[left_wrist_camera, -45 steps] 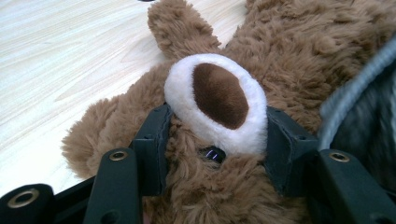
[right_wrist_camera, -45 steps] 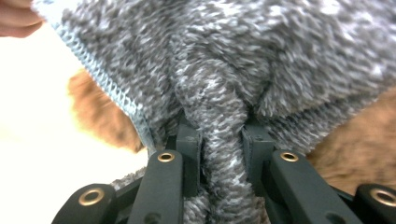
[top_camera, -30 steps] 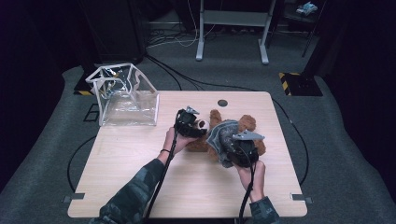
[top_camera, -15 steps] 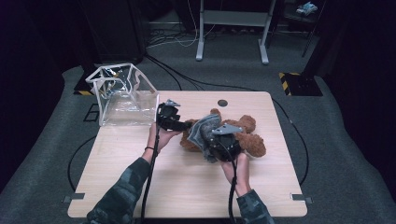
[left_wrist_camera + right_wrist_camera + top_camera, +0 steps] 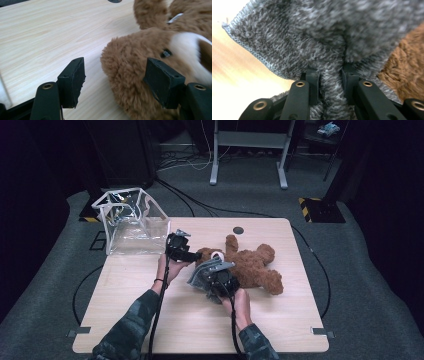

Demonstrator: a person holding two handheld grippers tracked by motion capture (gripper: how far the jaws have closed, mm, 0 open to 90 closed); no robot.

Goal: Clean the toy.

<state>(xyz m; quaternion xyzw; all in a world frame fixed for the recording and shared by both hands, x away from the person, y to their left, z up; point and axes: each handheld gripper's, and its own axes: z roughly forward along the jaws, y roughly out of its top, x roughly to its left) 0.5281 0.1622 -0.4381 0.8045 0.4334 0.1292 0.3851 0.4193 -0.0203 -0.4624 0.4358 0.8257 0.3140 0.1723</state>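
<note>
A grey knitted cloth garment with a stitched pale hem (image 5: 287, 37) lies bunched on the brown plush teddy bear (image 5: 252, 265) near the middle of the light wooden table (image 5: 150, 320). In the right gripper view a fold of this grey knit is pinched between the two black jaws, which stand close together with the cloth squeezed between the pads; brown fur shows just beside the fold at the right edge. From the high view the right gripper (image 5: 220, 279) sits over the grey cloth at the bear's near side, with the person's right hand (image 5: 240, 302) behind it.

The bear lies on its back across the table, its head toward the person's left and its legs spread toward the right. The left gripper (image 5: 113, 80) is at the bear's head: its jaws have just been opening and now stand apart, one pad over bare wood, the other against the fur of the head beside the bear's small dark eye and white muzzle. Part of the head lies between the jaws, but they do not clamp it. In the high view the left gripper (image 5: 178, 247) is held by the left hand (image 5: 170, 267) in a camouflage sleeve.

A clear plastic box with a white frame (image 5: 131, 222) stands at the table's far left corner, well apart from the bear. A small dark round hole (image 5: 238, 230) sits in the tabletop beyond the bear.
</note>
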